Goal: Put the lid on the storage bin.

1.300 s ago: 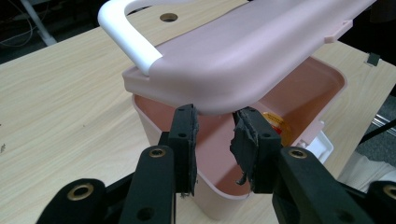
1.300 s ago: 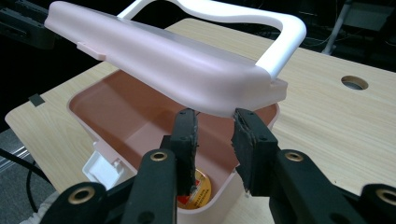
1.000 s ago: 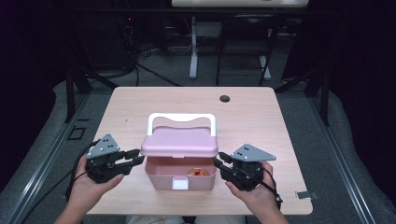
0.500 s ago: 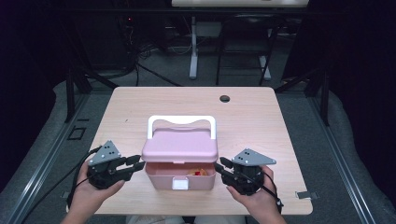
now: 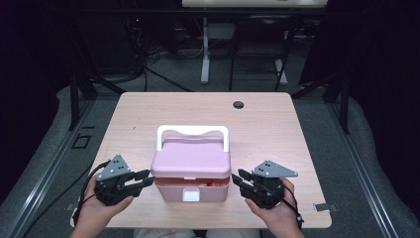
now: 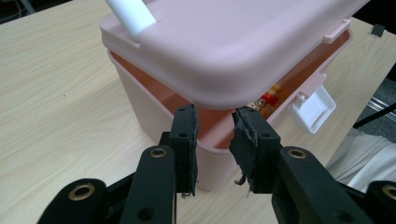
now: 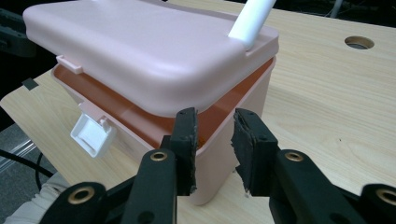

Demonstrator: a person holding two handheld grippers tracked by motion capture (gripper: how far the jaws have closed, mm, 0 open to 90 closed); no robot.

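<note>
A pink box (image 5: 168,188) with a white handle (image 5: 192,130) stands near the front of the table. Its lid (image 5: 192,156) is tilted up at the front, leaving a gap. The white latch (image 5: 190,195) hangs loose below it. Something red and yellow (image 6: 268,100) lies inside. My left gripper (image 5: 143,177) is open at the box's left side, its tips (image 6: 215,126) just under the lid's edge. At the box's right side my right gripper (image 5: 239,178) is open too, its tips (image 7: 215,123) at the lid's corner. Neither holds anything.
The light wooden table (image 5: 267,129) has a round cable hole (image 5: 238,104) at the back right. The person's lap lies past the near edge. Dark floor, cables and the legs of another desk (image 5: 204,54) lie beyond the far edge.
Both hands have drifted slightly toward the near edge, staying at the box's sides. The lid stays ajar.
</note>
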